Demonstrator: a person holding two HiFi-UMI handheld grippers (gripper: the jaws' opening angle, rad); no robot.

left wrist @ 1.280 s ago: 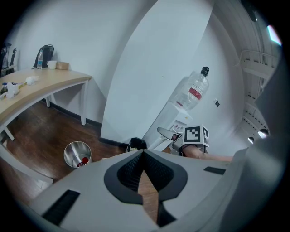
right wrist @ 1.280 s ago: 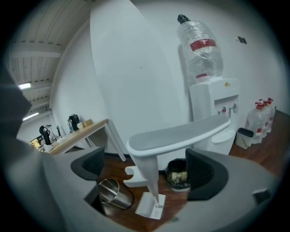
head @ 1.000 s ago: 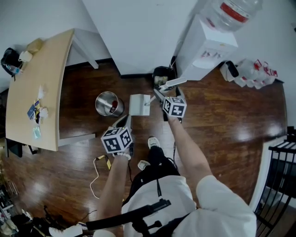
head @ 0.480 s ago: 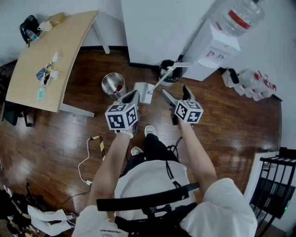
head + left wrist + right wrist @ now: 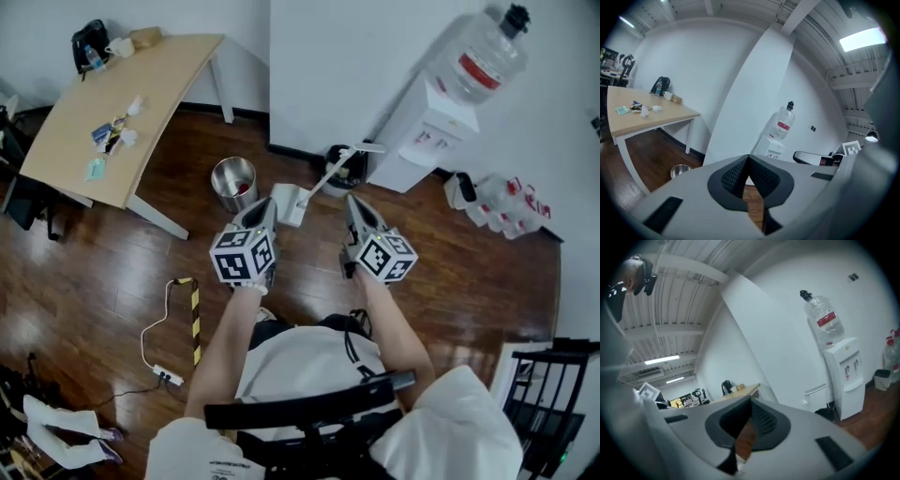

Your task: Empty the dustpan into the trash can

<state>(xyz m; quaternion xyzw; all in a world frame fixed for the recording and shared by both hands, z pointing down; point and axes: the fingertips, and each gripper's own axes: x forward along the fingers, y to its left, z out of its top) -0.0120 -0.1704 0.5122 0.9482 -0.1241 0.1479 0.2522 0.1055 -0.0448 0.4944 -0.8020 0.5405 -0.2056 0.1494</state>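
The white dustpan (image 5: 289,203) stands on the wood floor with its long handle (image 5: 330,172) leaning up toward the wall. Just left of it is the steel trash can (image 5: 233,183), also seen in the left gripper view (image 5: 680,170). Both grippers hang in the air nearer to me, apart from the dustpan. My left gripper (image 5: 263,210) is shut and empty, its pads meeting (image 5: 748,158). My right gripper (image 5: 353,202) has just been closing and is now shut with nothing between its pads (image 5: 750,402).
A water dispenser (image 5: 427,127) with a large bottle stands against the wall behind the dustpan, a black bin (image 5: 343,161) beside it. A wooden table (image 5: 122,103) is at the left. A power strip and cable (image 5: 173,323) lie on the floor.
Both grippers have risen and drawn back from the dustpan. The right gripper has left the handle and its jaws, open before, are now shut. The dustpan stays on the floor.
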